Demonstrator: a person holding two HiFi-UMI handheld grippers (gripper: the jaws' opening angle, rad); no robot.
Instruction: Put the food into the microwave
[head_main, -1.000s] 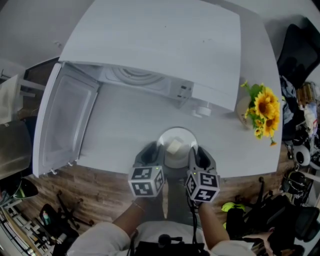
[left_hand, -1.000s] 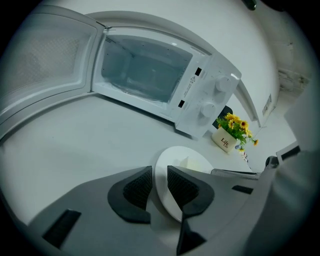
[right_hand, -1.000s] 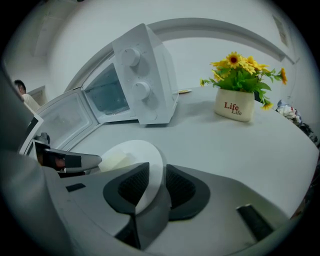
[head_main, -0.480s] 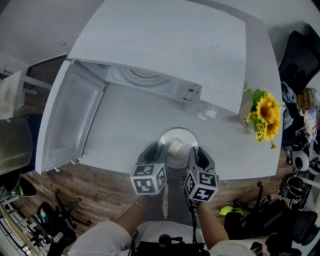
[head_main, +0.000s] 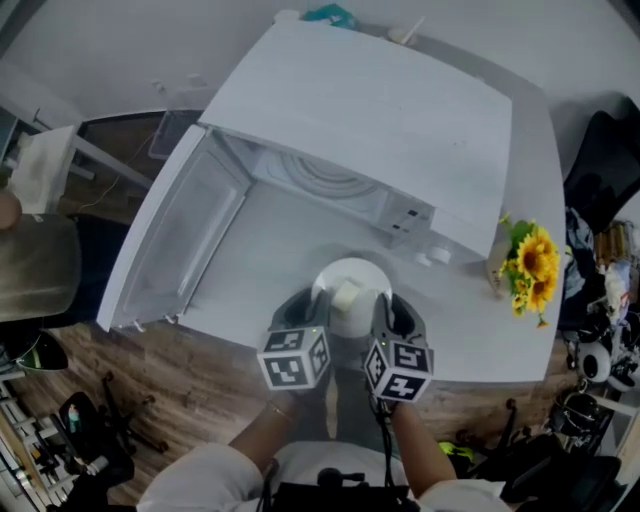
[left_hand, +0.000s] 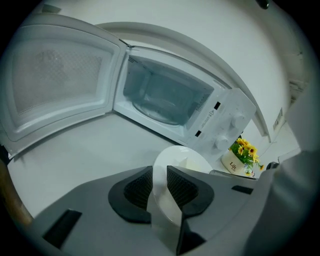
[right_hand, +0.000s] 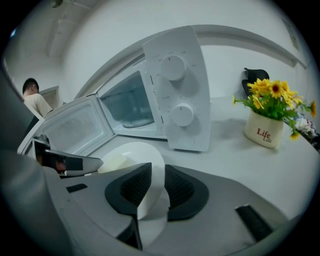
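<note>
Both the left claw (left_hand: 159, 182) and right claw (right_hand: 152, 187) pinch the plate (head_main: 352, 275), now carried nearer the open microwave (head_main: 380, 110).

The left hand-held gripper (head_main: 303, 303) and the right hand-held gripper (head_main: 392, 305) have smooth grey shells. Each carries a white cube (head_main: 293, 358) printed with black square markers. The jaw pads (left_hand: 136, 187) are black and ribbed. A thin black cable (head_main: 384, 440) trails from the right one. The sleeves (head_main: 195, 478) are white and short.
</note>
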